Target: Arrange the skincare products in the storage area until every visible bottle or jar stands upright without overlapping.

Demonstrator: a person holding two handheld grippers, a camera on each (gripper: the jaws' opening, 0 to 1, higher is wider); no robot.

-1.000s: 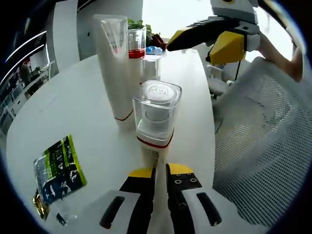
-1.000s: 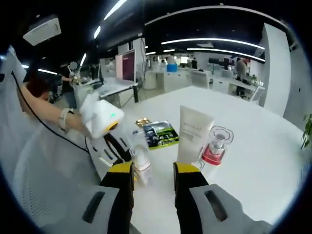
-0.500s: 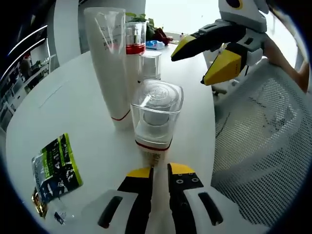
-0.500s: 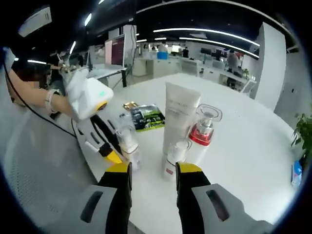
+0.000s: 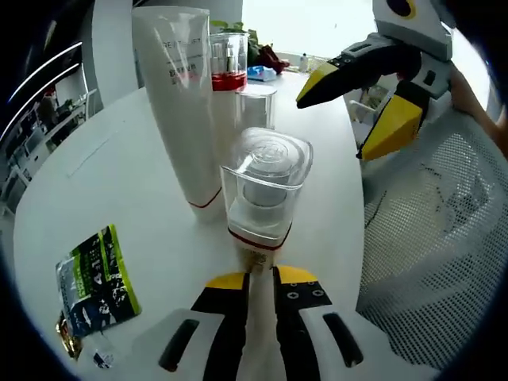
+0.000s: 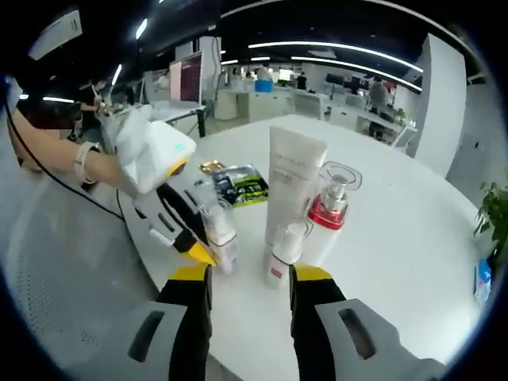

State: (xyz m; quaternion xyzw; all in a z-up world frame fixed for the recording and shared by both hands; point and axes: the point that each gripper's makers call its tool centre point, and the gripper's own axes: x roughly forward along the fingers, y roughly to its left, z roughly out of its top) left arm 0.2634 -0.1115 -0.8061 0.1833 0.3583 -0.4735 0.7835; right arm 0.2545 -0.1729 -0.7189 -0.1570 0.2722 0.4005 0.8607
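Your left gripper (image 5: 260,279) pinches the base of the clear-capped pump bottle (image 5: 262,190), which stands upright, its long axis vertical and cap up, on the white table (image 5: 119,182). The tall white tube (image 5: 181,103) and red-banded bottle (image 5: 225,67) stand upright just beyond, toward 11 o'clock. Your right gripper (image 6: 250,274) hovers spread, the small white bottle (image 6: 284,250) upright at 12 o'clock beyond its tips.

Left gripper (image 5: 260,278): jaws nearly closed, leaving only a narrow gap, pointed forward and low over the surface. Right gripper (image 6: 249,274): jaws parallel and spread wide apart, held level. The person's forearm (image 6: 95,165) extended behind the left gripper.
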